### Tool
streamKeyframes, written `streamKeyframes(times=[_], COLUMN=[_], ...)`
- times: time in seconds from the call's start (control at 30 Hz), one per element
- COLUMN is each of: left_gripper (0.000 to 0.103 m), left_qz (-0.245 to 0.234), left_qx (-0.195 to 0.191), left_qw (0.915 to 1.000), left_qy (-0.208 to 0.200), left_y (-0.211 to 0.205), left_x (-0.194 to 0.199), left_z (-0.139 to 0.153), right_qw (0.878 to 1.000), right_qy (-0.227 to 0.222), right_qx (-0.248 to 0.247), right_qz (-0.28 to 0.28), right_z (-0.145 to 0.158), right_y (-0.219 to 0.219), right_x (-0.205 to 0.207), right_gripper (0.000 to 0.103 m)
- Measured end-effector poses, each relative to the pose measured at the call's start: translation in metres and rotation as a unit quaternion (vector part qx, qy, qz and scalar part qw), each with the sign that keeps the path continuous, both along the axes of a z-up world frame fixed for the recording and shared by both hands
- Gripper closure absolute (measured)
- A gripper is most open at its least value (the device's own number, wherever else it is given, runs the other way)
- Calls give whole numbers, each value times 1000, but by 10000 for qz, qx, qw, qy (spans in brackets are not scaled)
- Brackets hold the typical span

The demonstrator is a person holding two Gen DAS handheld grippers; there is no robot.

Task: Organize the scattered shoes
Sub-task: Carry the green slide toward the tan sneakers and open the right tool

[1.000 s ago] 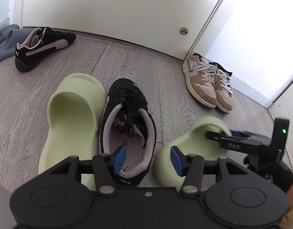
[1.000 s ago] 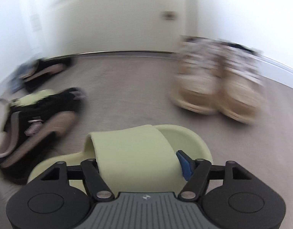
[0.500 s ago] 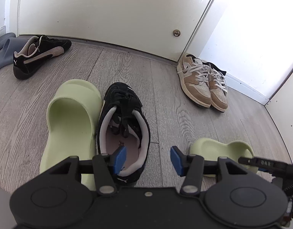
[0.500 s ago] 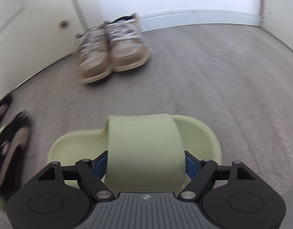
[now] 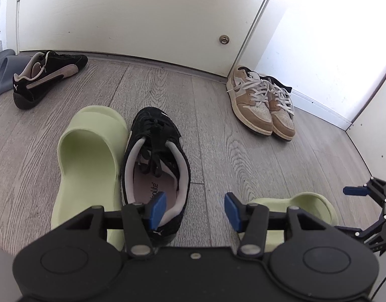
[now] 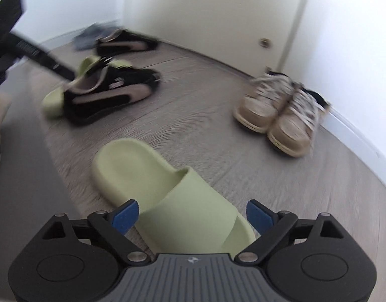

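Observation:
A pale green slide (image 6: 152, 173) lies on the wood floor, its strap between the spread fingers of my right gripper (image 6: 191, 215), which is open and does not grip it. The left wrist view shows this slide (image 5: 303, 205) at lower right, with a blue fingertip (image 5: 353, 190) of the right gripper beside it. My left gripper (image 5: 195, 210) is open and empty, over the heel of a black sneaker (image 5: 155, 166). The other green slide (image 5: 89, 161) touches that sneaker's left side. A second black sneaker (image 5: 47, 78) lies far left by the door.
A tan and white sneaker pair (image 5: 263, 105) stands by the door frame, next to a white wall (image 5: 318, 50). A grey slide (image 5: 1, 73) lies at the far left edge. A white door (image 5: 130, 12) closes the back. Bare floor (image 5: 213, 125) runs between the shoes.
My right gripper carried the green slide to the right, set it on the floor and opened. The left gripper stayed open and rose slightly.

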State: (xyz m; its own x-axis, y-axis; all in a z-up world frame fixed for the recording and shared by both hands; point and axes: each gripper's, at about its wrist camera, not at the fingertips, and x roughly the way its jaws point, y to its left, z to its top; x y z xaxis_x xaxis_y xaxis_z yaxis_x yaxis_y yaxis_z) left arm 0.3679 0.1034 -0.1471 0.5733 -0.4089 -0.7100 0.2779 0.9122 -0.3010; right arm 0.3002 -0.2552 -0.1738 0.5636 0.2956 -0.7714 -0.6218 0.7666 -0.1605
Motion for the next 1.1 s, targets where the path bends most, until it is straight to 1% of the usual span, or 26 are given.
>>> streamKeyframes(times=[0.1, 0.2, 0.23, 0.3, 0.33, 0.43, 0.53, 0.63, 0.7, 0.73, 0.77, 0.83, 0.87, 0.9, 0.97, 1.0, 1.03, 1.1], left_gripper=[51, 51, 51, 51, 51, 51, 51, 51, 51, 51, 51, 51, 51, 51, 51, 51, 51, 51], left_qz=[-4, -20, -36, -62, -80, -103, -78, -43, -24, -20, -19, -24, -27, -30, -36, -39, -42, -48], left_qx=[-22, -24, -13, 7, 19, 37, 48, 15, -12, -19, -22, -21, -21, -22, -22, -22, -22, -22], left_qw=[10000, 10000, 10000, 10000, 9999, 9999, 9999, 9999, 9999, 9998, 9998, 9998, 9998, 9998, 9998, 9998, 9998, 9998], left_qy=[12, 33, 44, 56, 66, 82, 101, 133, 167, 184, 194, 194, 193, 192, 190, 189, 188, 186], left_y=[0, -1, -2, -4, -5, -6, -7, -6, -5, -5, -5, -6, -6, -6, -7, -7, -7, -8], left_x=[0, 1, 1, 1, 1, 1, 2, 4, 5, 6, 6, 6, 6, 6, 6, 6, 6, 5], left_z=[0, 0, -1, -1, -2, -2, -3, -4, -5, -6, -6, -6, -6, -6, -6, -6, -6, -6], right_qw=[9968, 9864, 9821, 9766, 9714, 9619, 9703, 9866, 9945, 9975, 9984, 9930, 9880, 9768, 9500, 9341, 9155, 8940], right_qy=[243, 478, 468, 467, 517, 656, 601, 464, 430, 432, 435, 436, 428, 407, 356, 319, 250, 98], right_qx=[-192, -645, -812, -994, -1141, -1190, -913, -557, -435, -396, -359, -283, -251, -189, -66, -18, 33, 37], right_qz=[737, 1437, 1633, 1850, 2017, 2371, 2158, 1459, 856, 389, -94, -1057, -1463, -2095, -3101, -3556, -4016, -4479], right_z=[-2, -12, -16, -23, -28, -35, -37, -39, -40, -40, -39, -39, -39, -39, -40, -41, -44, -46], right_y=[1, 10, 15, 21, 26, 37, 41, 30, 22, 15, 8, -7, -14, -28, -47, -56, -63, -76], right_x=[8, 13, 17, 22, 29, 40, 45, 49, 52, 55, 58, 63, 64, 66, 62, 60, 57, 52], right_gripper=[9, 8, 8, 8, 7, 7, 9, 9, 9, 9, 9, 9, 9, 9, 9, 9, 9, 9])
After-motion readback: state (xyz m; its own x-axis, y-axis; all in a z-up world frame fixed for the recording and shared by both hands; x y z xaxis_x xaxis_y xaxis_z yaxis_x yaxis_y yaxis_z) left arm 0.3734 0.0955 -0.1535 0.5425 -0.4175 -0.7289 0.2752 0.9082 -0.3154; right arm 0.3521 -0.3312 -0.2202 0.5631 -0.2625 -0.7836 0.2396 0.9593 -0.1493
